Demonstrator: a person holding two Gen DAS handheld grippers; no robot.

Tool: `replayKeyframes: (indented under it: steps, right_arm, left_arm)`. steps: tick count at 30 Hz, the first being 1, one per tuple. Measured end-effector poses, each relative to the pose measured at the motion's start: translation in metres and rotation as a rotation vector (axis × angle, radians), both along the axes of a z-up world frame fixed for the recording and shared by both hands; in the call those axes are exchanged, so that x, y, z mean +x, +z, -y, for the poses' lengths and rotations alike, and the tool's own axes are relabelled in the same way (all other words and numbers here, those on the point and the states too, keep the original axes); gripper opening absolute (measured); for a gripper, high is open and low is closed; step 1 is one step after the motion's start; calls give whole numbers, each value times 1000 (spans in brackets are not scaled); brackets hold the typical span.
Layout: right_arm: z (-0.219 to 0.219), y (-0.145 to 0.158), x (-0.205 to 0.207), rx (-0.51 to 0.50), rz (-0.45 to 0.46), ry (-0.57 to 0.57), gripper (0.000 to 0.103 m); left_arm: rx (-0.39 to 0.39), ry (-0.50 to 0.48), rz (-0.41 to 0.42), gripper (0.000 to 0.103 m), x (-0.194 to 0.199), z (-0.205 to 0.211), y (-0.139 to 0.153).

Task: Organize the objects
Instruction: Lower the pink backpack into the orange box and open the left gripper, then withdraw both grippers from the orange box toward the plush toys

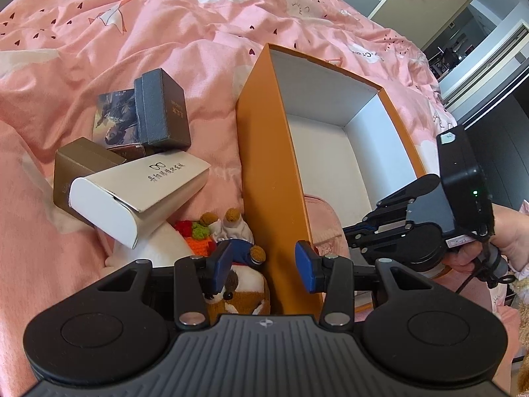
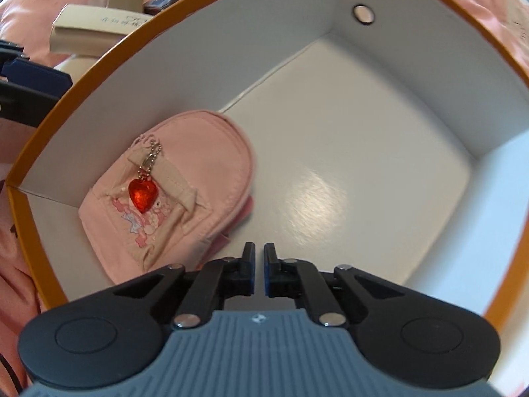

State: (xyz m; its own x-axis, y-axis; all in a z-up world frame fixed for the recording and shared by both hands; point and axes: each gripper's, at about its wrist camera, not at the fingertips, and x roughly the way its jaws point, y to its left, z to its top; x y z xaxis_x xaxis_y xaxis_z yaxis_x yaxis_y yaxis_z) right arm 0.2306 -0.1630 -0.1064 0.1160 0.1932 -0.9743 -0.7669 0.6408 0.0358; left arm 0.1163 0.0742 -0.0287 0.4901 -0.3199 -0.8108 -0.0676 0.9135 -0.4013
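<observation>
A bed point(image 1: 165, 33) covered in a pink quilt printed with clouds and paper cranes carries everything. On it stands an open orange box point(image 1: 264, 152) with white inner walls and floor. In the right wrist view a small pink pouch point(image 2: 172, 192) lies on the box floor in the near left corner, against the wall, with a red heart charm point(image 2: 142, 195) on a ball chain resting on top of it.

Left of the box, on the quilt, lies a loose heap: a white glasses case point(image 1: 139, 198) in front, a brown carton point(image 1: 82, 165) behind it, a dark grey box point(image 1: 162, 112) leaning farther back, and a picture card point(image 1: 115, 119) under that. Nearer the camera a plush dog point(image 1: 241, 291) sits just beside the box's outer wall.

The left tongs point(image 1: 267, 264) are spread, one pad on each side of the orange wall, not touching it. The right tongs point(image 2: 259, 264), held by a hand point(image 1: 476, 244), point down into the box, pressed almost together and pinching nothing, just beside the pouch.
</observation>
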Motion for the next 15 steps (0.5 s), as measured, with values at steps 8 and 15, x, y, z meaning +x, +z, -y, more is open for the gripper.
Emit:
replayKeyframes:
  steps: [8,15]
  right_arm:
    - [-10,-9,-1,26,-37,50,0]
    - [-11,-7,1,-14,-35,10,2]
  left_arm:
    - [-14,6,-3,49,1,-3,-2]
    - [-19,3,7,49,-1,-4,0]
